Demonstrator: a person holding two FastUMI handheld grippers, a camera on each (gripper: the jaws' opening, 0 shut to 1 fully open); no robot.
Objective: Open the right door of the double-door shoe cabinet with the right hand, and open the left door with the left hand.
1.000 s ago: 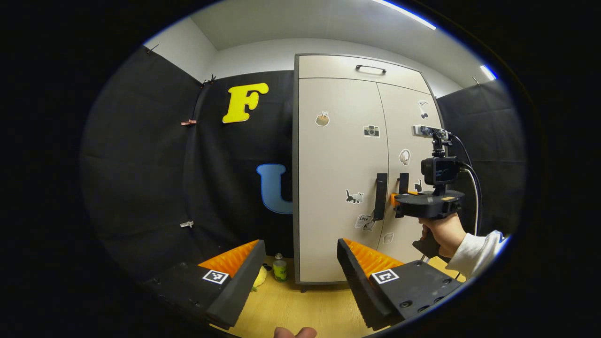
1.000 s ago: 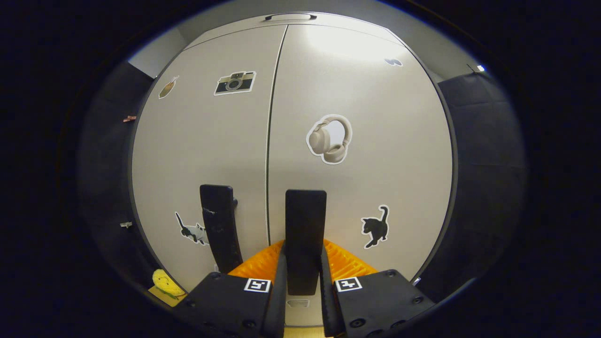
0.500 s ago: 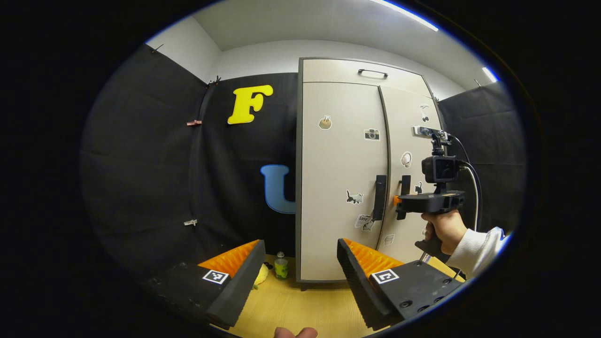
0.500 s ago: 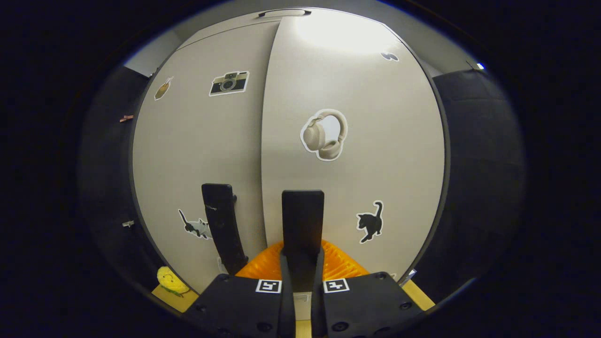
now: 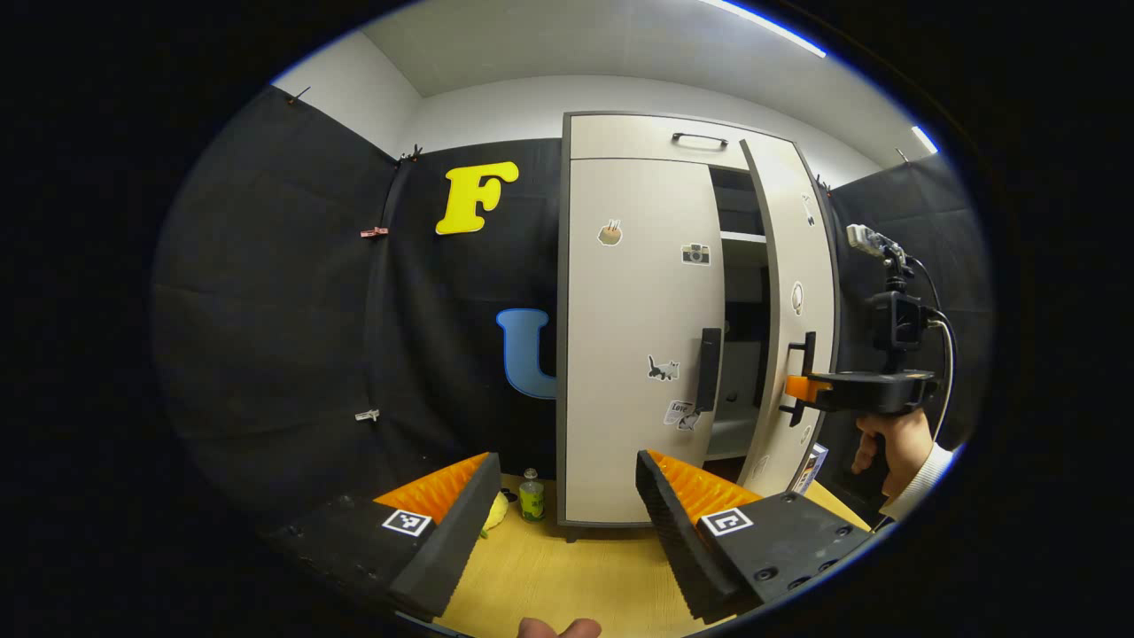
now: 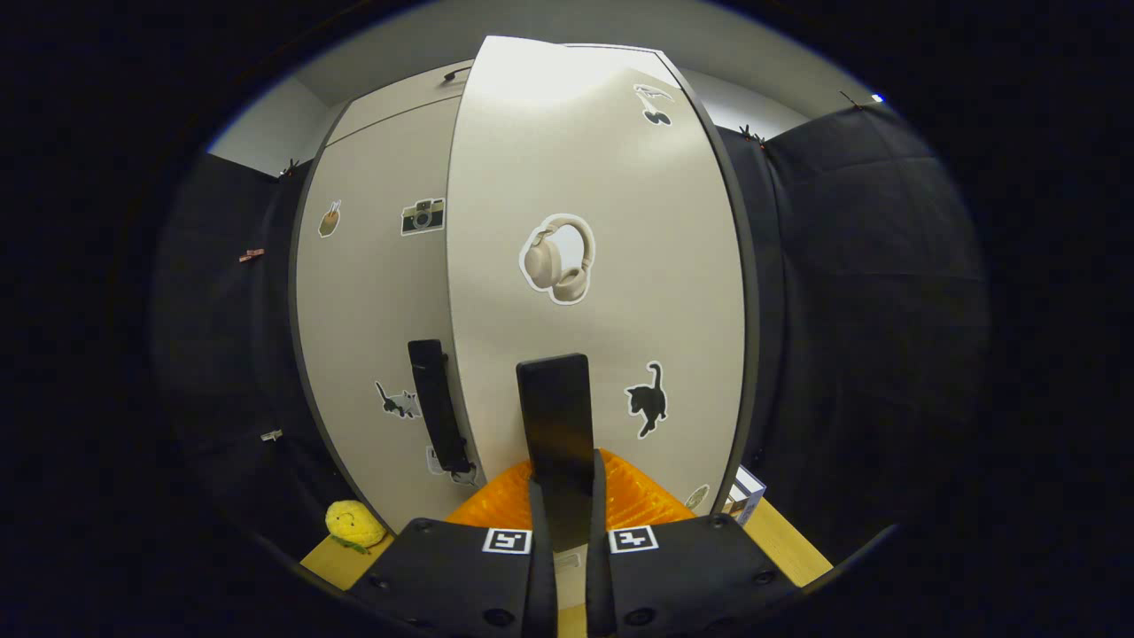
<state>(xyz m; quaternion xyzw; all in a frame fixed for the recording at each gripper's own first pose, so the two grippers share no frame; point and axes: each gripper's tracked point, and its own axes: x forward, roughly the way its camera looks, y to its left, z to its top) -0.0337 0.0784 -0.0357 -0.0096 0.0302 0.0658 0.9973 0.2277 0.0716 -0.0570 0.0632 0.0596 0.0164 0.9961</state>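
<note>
One door swings out, one is shut.
Right tool (image 6: 560, 518) is clamped on the right door's handle (image 6: 556, 425); left tool (image 5: 563, 523) is spread wide, holding nothing; the stiff, light-looking left door (image 5: 640, 337) looks best grabbed by its handle (image 5: 709, 368).

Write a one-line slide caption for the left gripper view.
Right gripper clamps the right door's handle, door swung partly open; left door shut, left gripper open.

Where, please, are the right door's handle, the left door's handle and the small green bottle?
right door's handle (image 6: 555, 403): right gripper view, its upper face.
left door's handle (image 5: 710, 369): left gripper view, mid bar.
small green bottle (image 5: 532, 500): left gripper view, its body.
</note>
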